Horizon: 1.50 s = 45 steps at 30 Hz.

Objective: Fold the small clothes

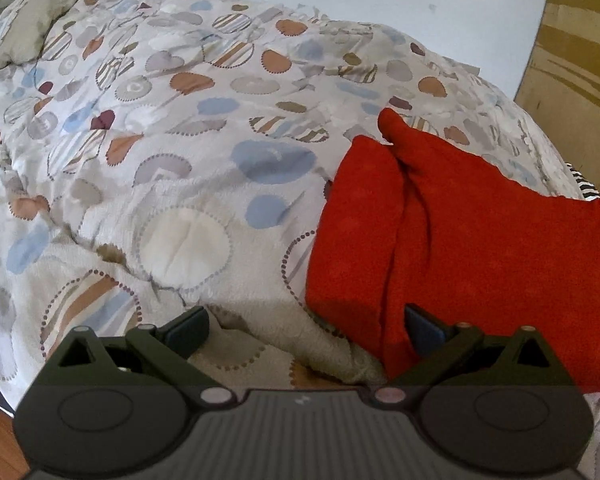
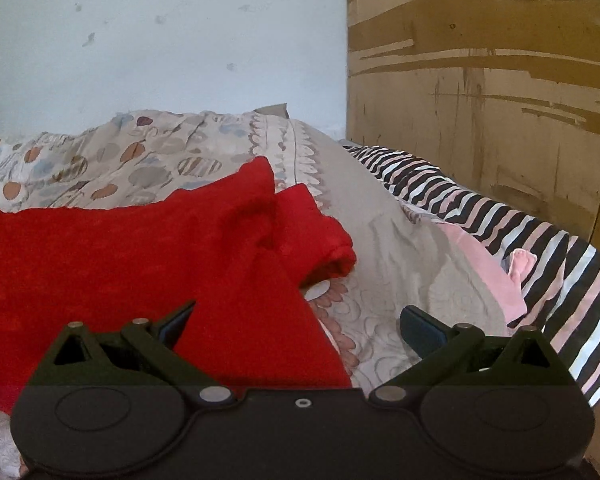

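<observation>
Both claws stood apart, the left claw [image 1: 306,330] and the right claw [image 2: 296,326], holding nothing. The red garment [image 1: 460,232] lay on the patterned duvet [image 1: 180,120]. Its near edge was hidden behind the claws.

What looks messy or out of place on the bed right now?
The red garment lies only partly folded, a sleeve sticking out toward the striped bedding. The patterned duvet under it is rumpled. Both grippers, left and right, are open and hold nothing.

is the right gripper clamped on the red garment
No, the right gripper is open, its jaws spread wide, with the red garment lying loose on the patterned bedcover between them.
</observation>
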{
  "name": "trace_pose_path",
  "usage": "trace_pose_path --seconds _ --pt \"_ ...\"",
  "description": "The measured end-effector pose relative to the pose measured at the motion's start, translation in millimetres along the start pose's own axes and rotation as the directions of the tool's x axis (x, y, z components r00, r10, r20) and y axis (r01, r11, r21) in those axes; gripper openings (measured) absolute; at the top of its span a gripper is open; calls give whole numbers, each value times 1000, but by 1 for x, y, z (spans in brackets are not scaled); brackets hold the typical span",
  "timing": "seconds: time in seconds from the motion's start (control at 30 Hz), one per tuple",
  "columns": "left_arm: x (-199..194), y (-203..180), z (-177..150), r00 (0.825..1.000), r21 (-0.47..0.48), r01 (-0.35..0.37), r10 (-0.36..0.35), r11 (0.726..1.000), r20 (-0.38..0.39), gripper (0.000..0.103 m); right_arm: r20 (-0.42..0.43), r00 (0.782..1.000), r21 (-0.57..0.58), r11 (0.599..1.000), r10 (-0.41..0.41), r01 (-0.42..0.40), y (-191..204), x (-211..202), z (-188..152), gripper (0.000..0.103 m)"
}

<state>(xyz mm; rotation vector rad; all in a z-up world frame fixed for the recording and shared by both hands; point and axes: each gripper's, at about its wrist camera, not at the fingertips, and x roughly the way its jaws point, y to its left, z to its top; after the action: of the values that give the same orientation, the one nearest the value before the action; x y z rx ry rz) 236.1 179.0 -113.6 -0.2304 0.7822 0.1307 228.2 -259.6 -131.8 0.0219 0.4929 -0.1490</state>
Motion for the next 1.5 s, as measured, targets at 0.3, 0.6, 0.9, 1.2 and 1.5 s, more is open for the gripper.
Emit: trace_pose_path --seconds 0.3,0.6,0.9,1.2,1.5 --pt "0 7 2 997 -33 60 -59 998 43 102 20 1000 12 1000 11 -11 -3 2 -4 102" --pt "11 -6 19 990 -115 -19 3 993 -141 102 -98 995 -4 1000 -8 8 3 9 17 102" --pt "-29 -26 5 989 -158 -146 139 977 -52 102 69 993 89 991 92 -98 -15 10 -14 102" --pt "-78 -62 -2 989 -38 -148 148 988 -1 103 70 993 153 983 96 -105 -18 6 -14 102" --pt "-88 -52 -1 991 -77 -123 126 989 33 103 47 994 142 984 100 -106 -18 8 -10 102"
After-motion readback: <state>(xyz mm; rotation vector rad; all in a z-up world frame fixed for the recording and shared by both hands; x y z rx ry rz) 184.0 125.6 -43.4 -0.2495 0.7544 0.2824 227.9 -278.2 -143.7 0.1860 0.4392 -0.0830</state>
